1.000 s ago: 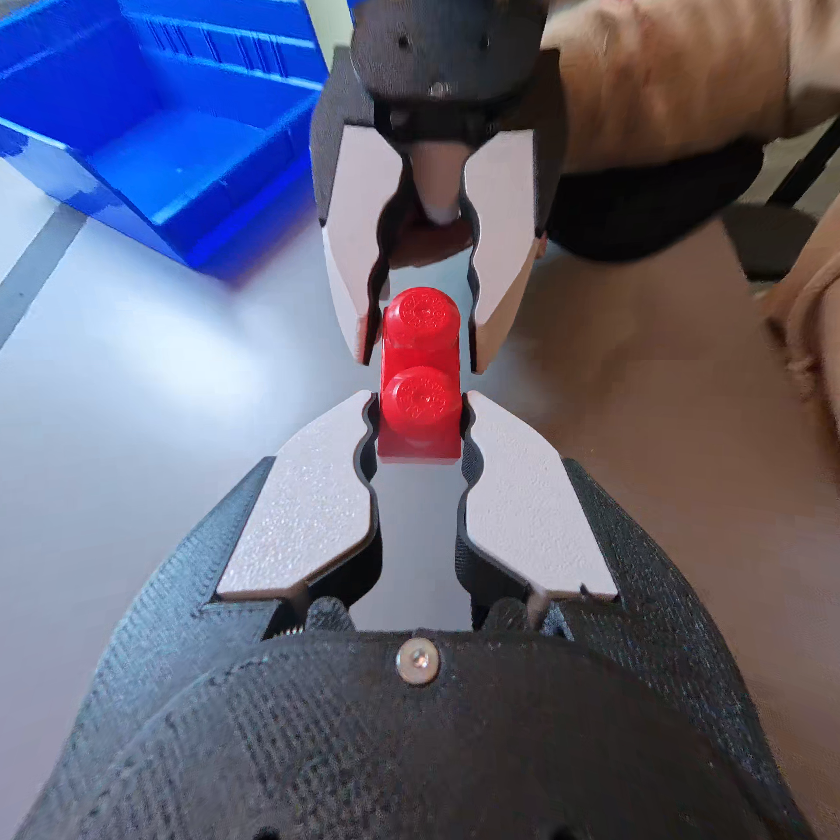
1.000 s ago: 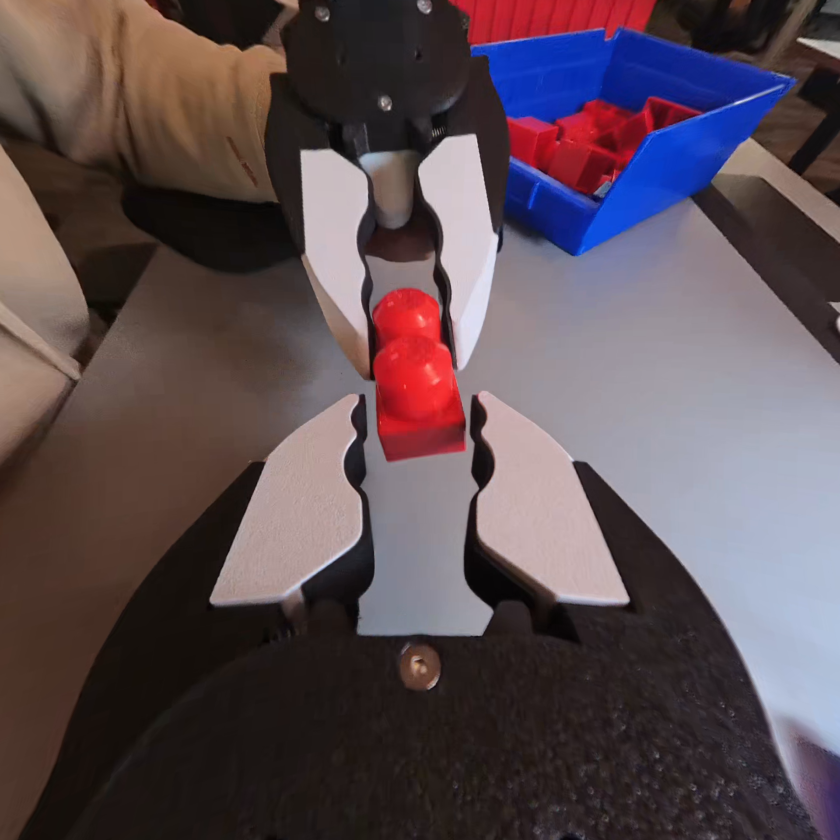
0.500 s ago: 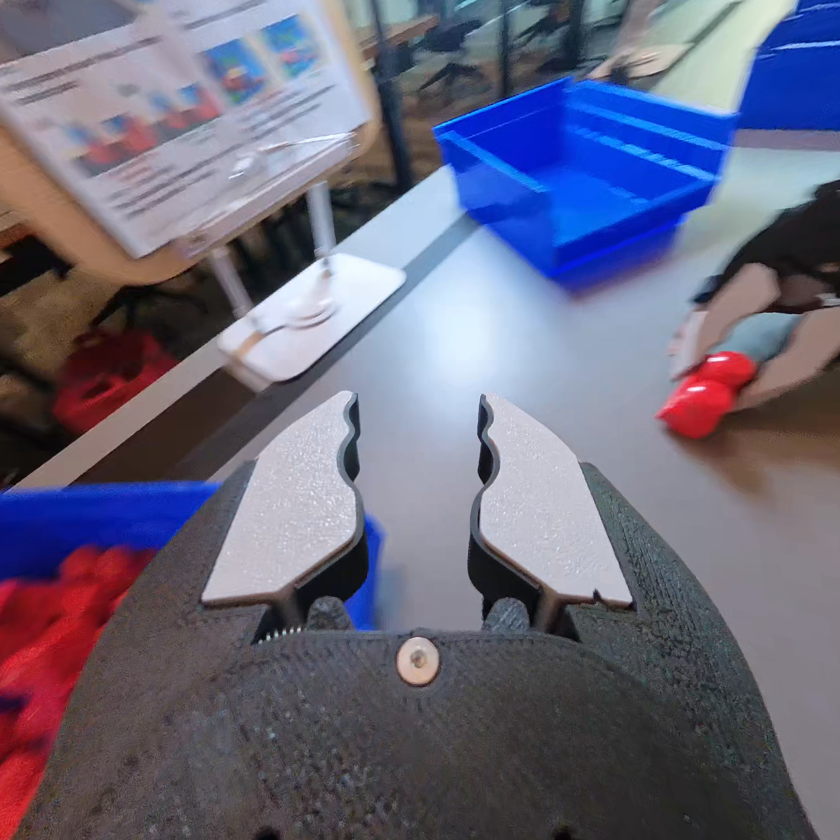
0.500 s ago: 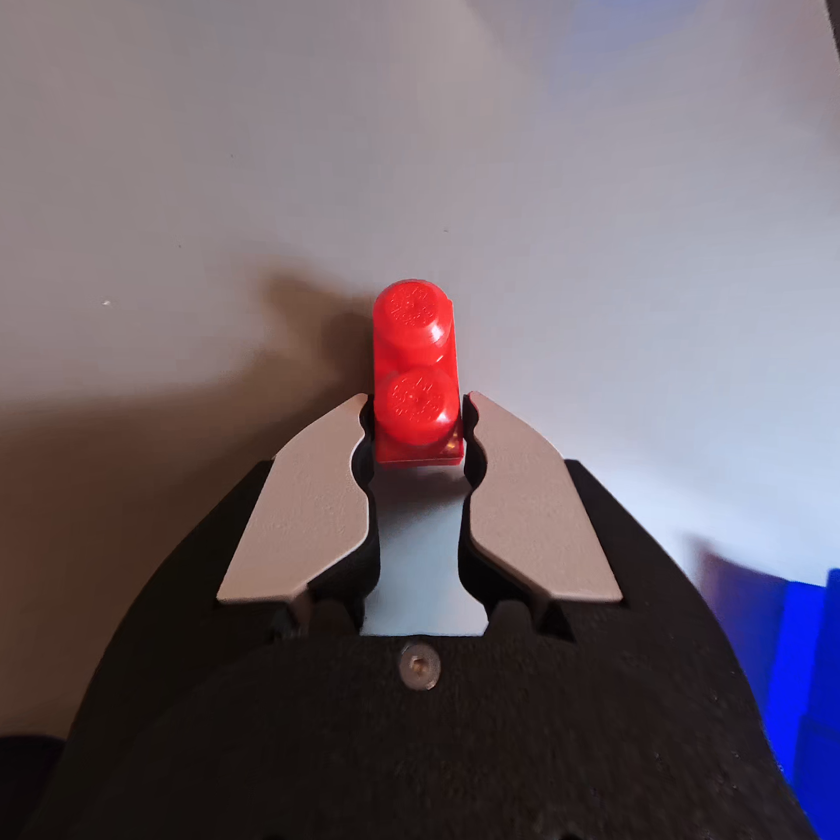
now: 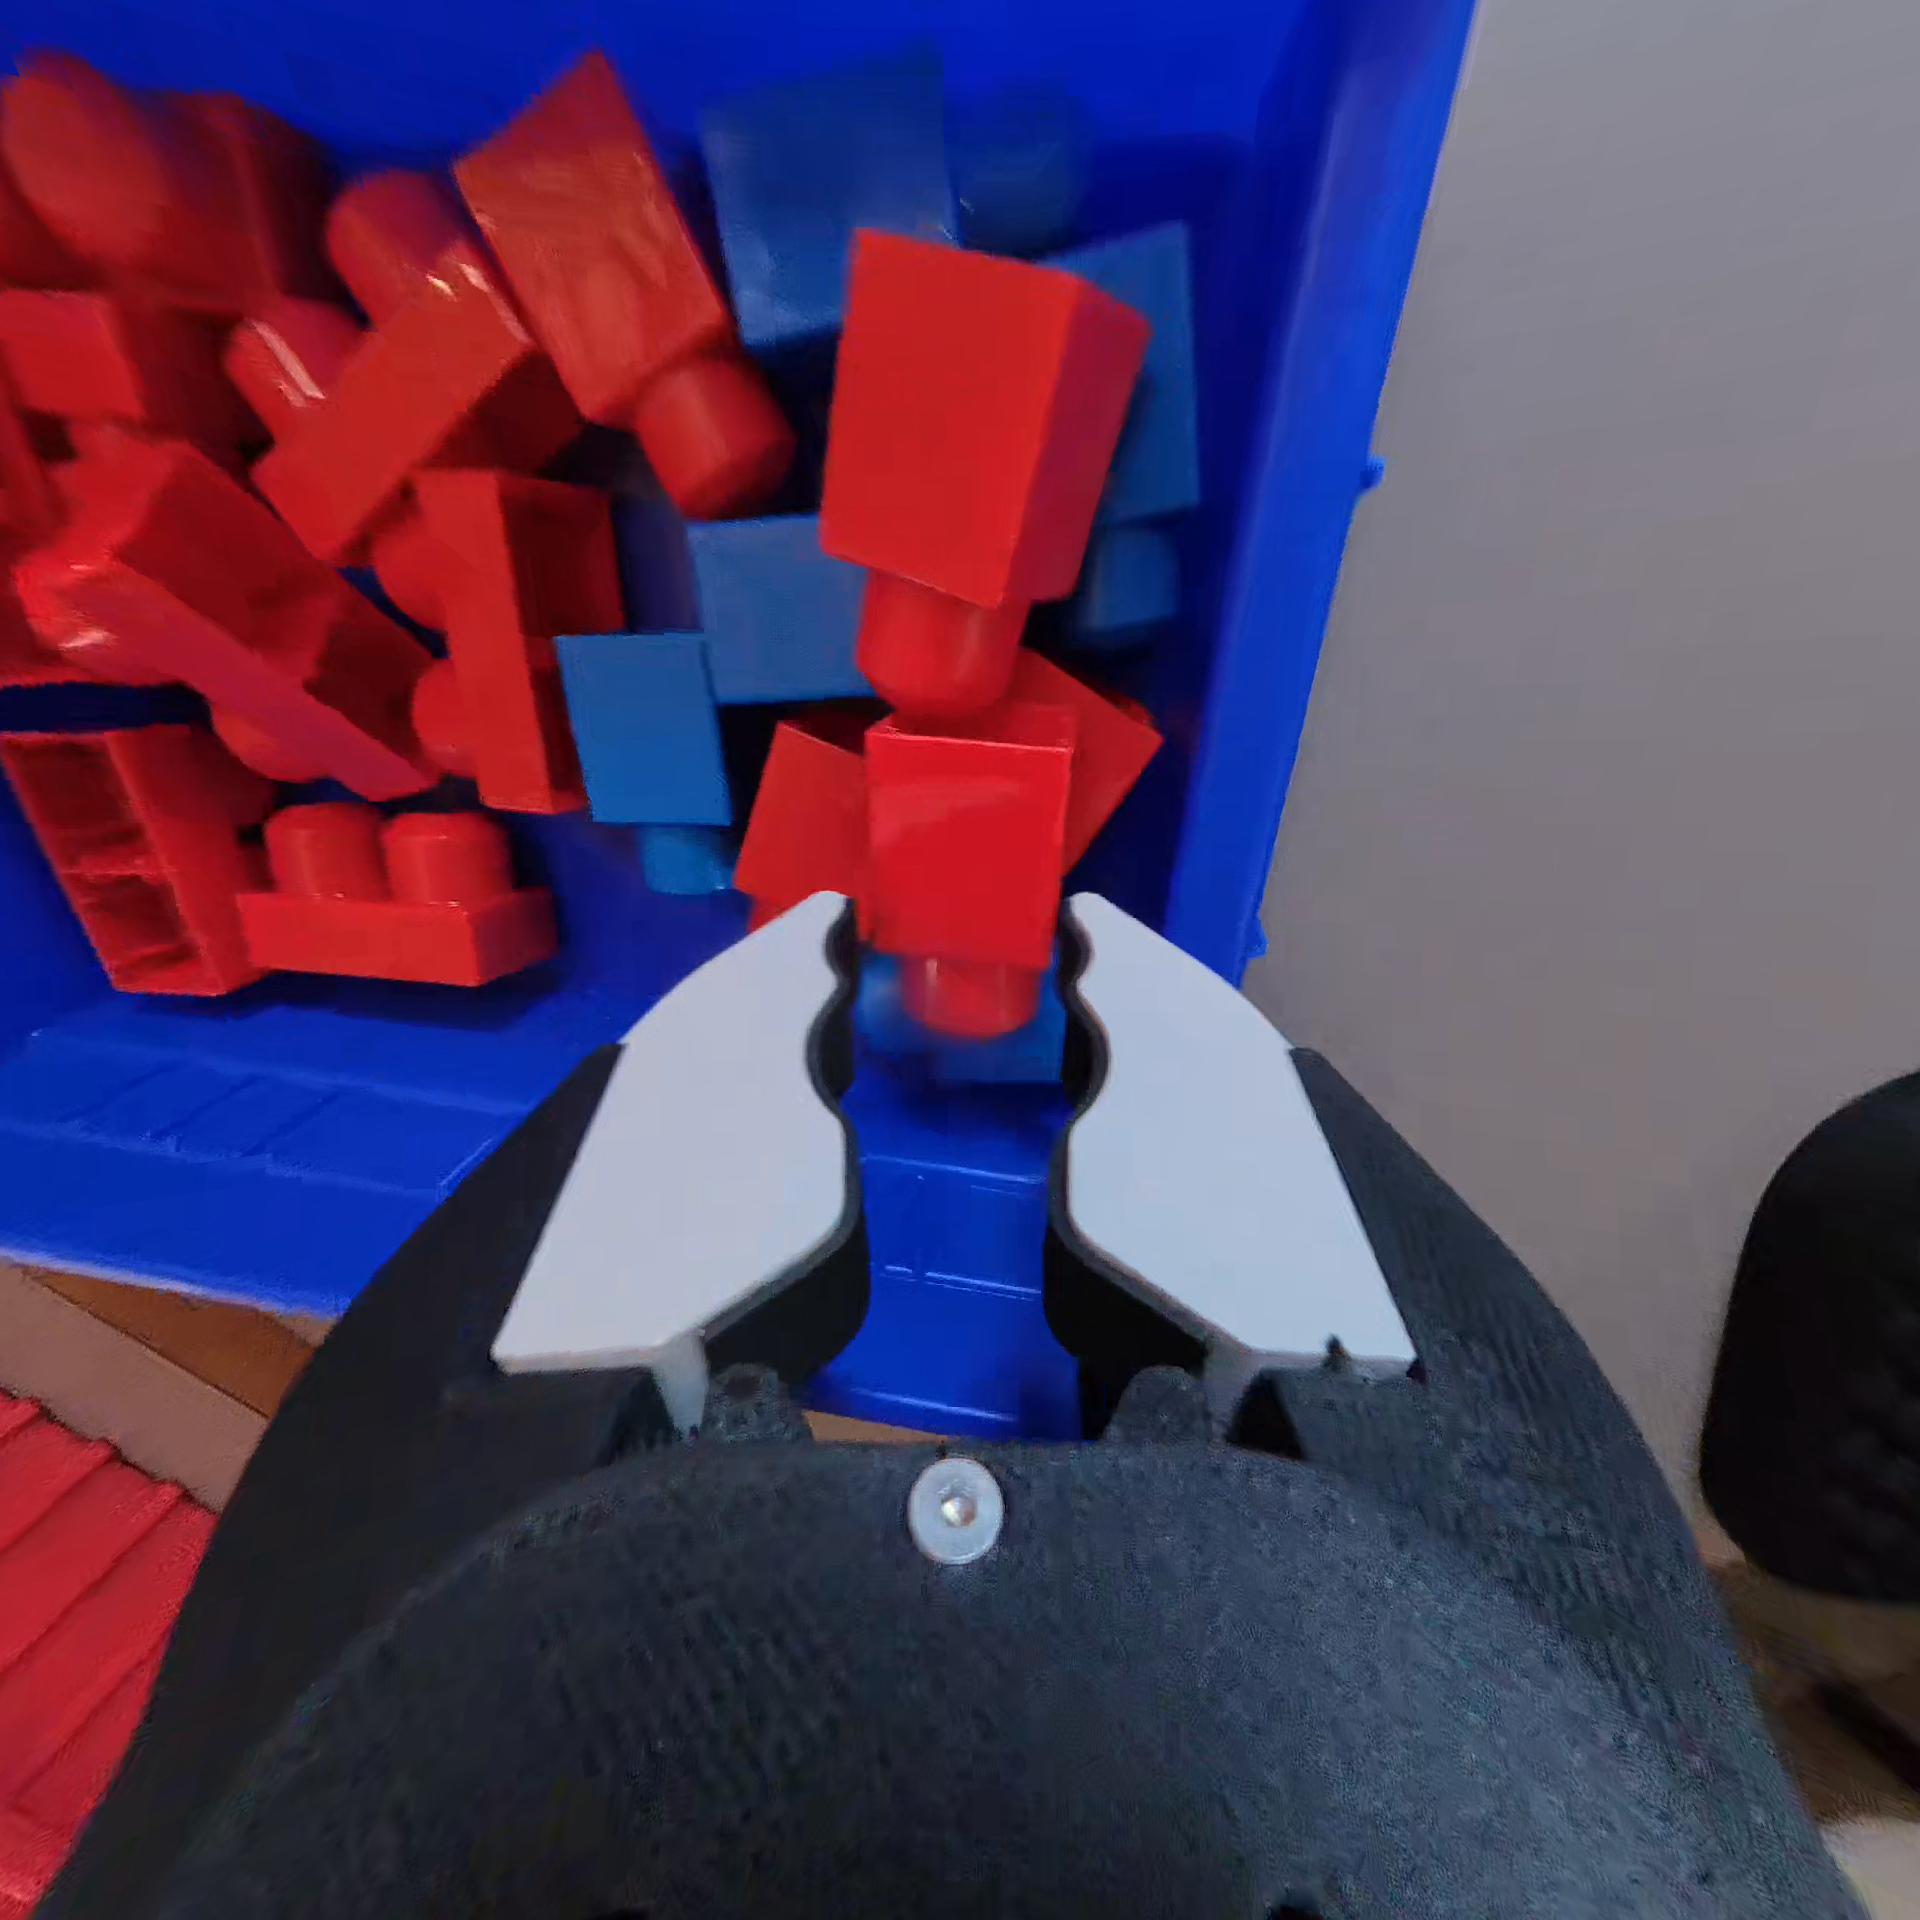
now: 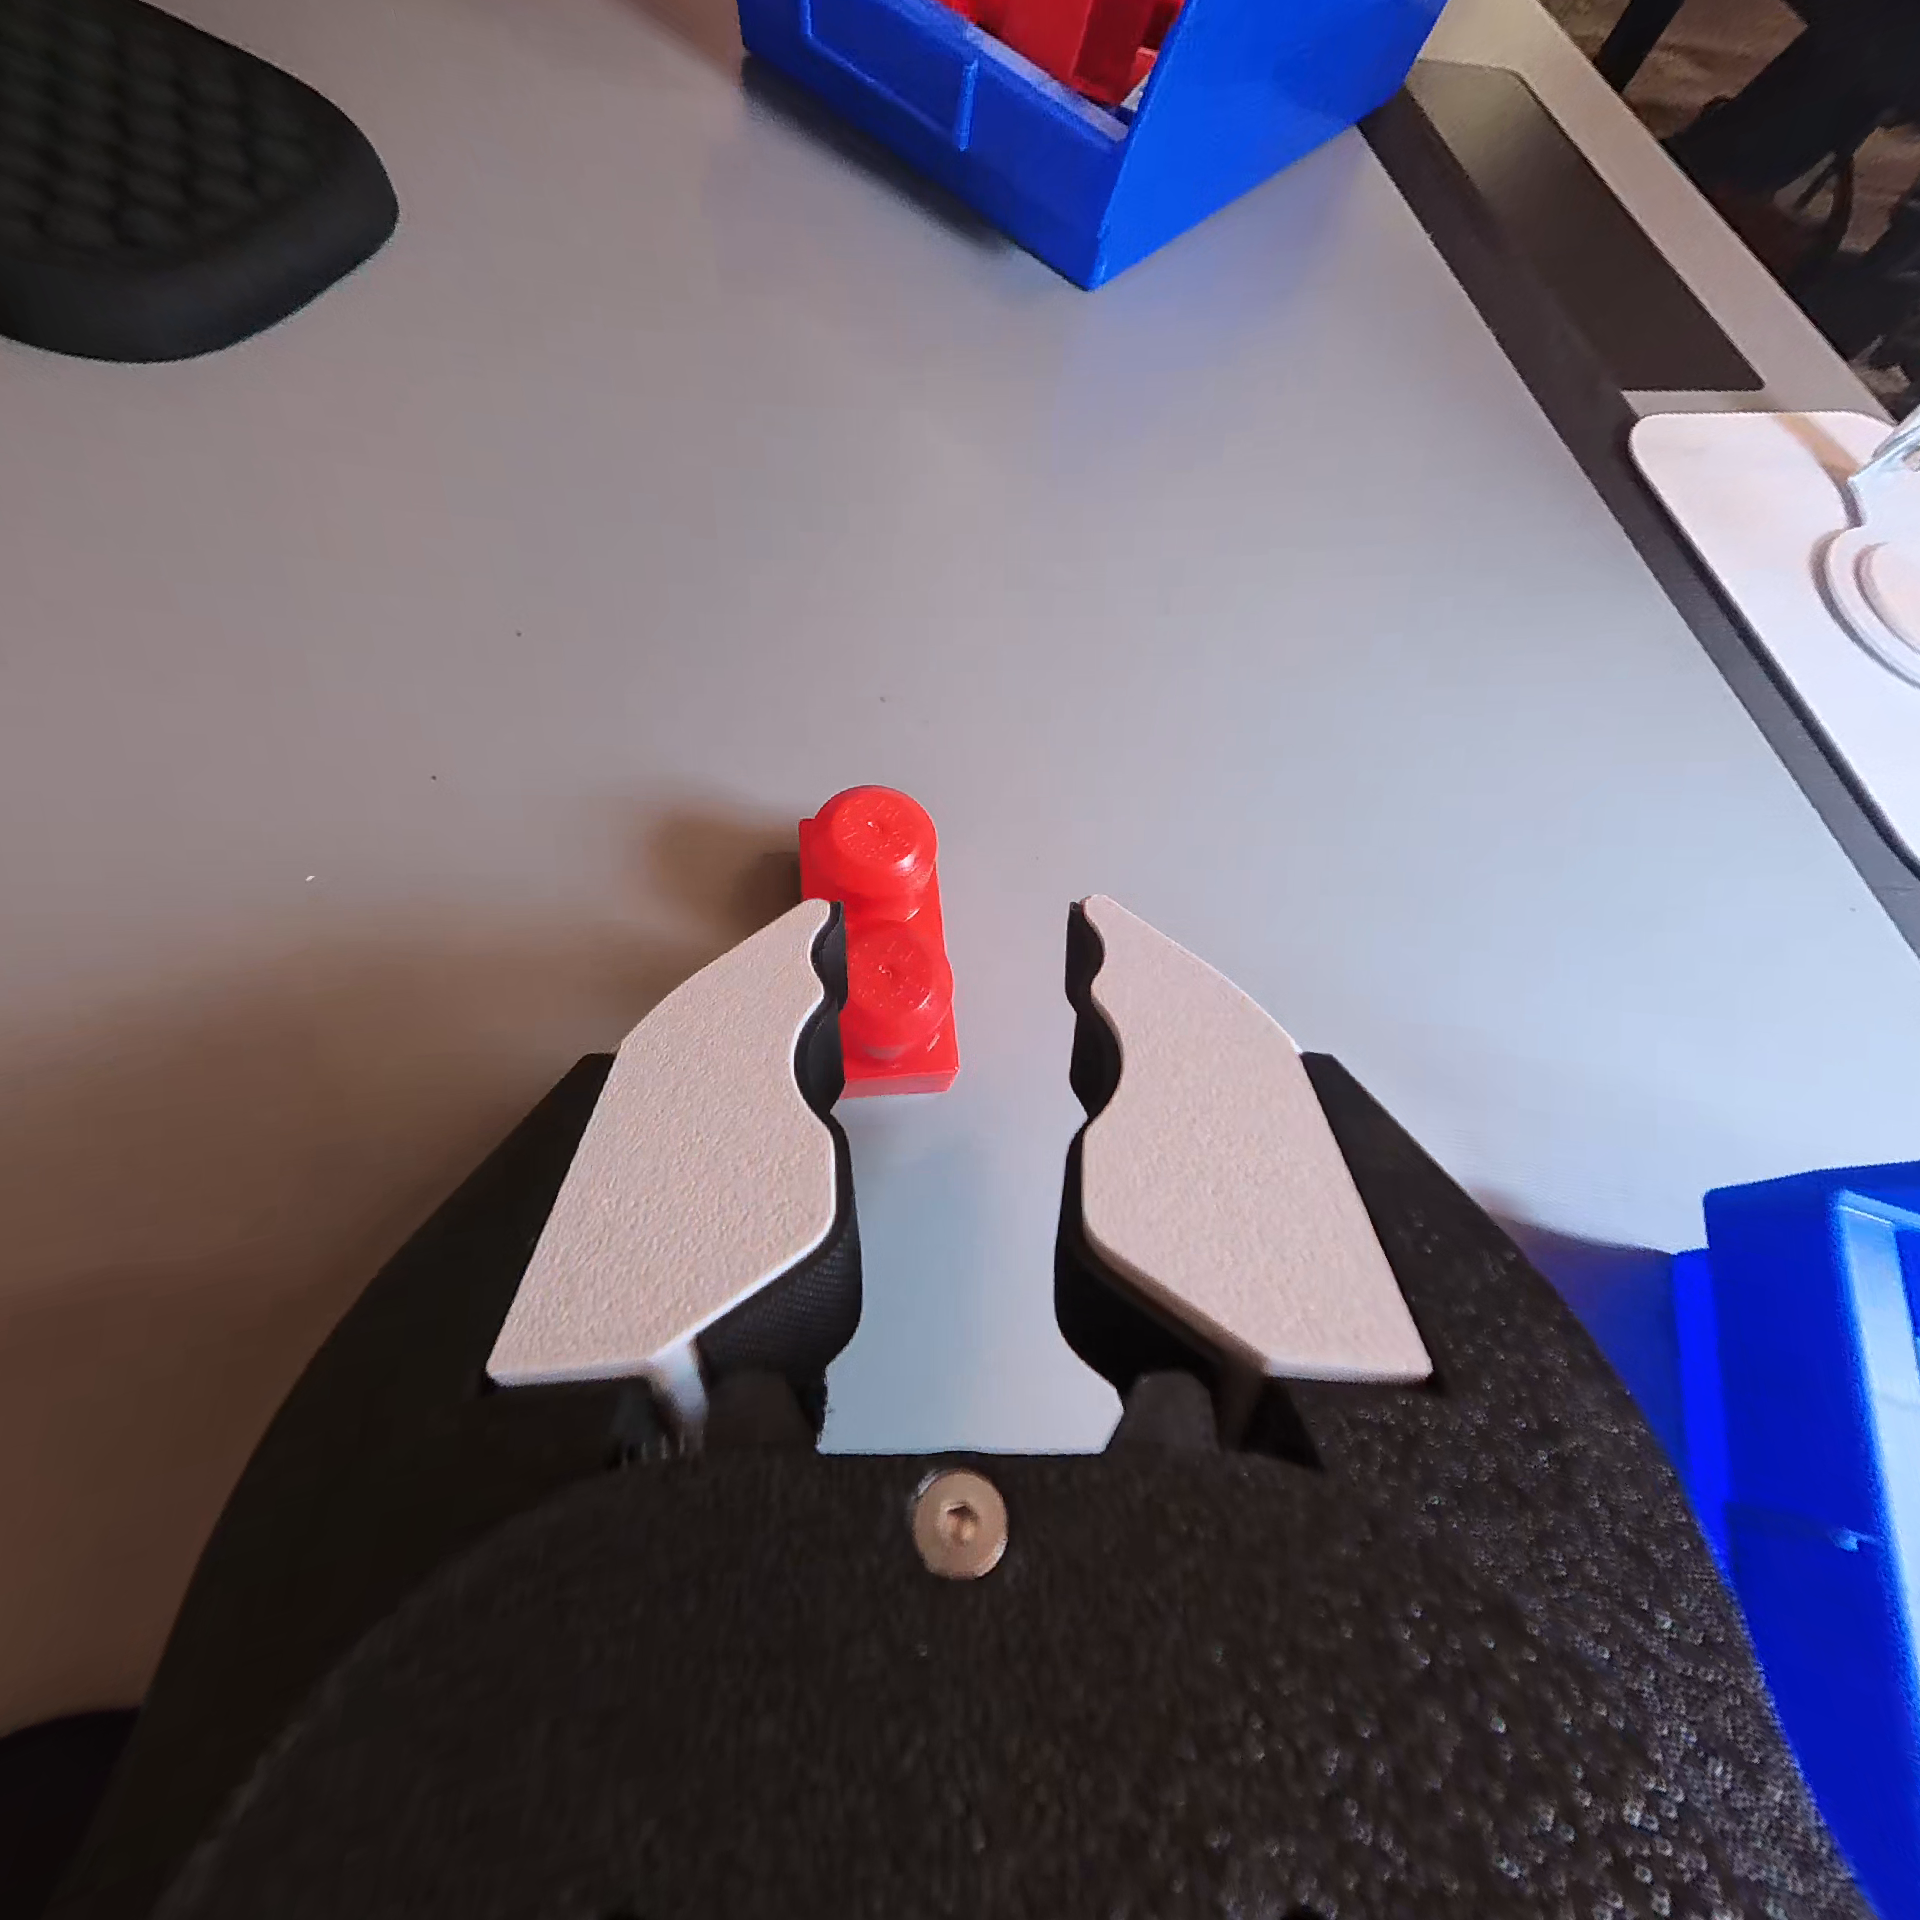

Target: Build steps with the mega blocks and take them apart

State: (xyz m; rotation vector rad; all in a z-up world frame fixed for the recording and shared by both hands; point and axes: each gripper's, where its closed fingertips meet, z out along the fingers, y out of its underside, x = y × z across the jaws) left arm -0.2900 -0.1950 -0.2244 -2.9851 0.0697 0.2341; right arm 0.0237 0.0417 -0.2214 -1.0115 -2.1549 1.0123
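Note:
In the left wrist view my left gripper [image 5: 958,914] reaches into a blue bin [image 5: 1299,623] full of loose red and blue mega blocks. Its fingertips are closed against the sides of a red block [image 5: 966,842] whose stud points toward the camera. In the right wrist view my right gripper [image 6: 951,914] is open, low over the grey table [image 6: 1039,520]. A red two-stud block [image 6: 883,935] stands on the table with its studs up. It rests against the left finger's inner edge, and the right finger is apart from it.
A blue bin of red blocks [image 6: 1091,156] stands at the far side of the table, and a second blue bin [image 6: 1818,1403] is close on the right. A black pad [image 6: 156,177] lies at the far left. A white stand base [image 6: 1766,540] sits by the dark right table edge. Across from one pair of fingers to the other is roughly 40 centimetres.
My left gripper let go of the two-stud block, swung over to the bin and closed on a red block there. My right gripper opened and the two-stud block now stands free on the table.

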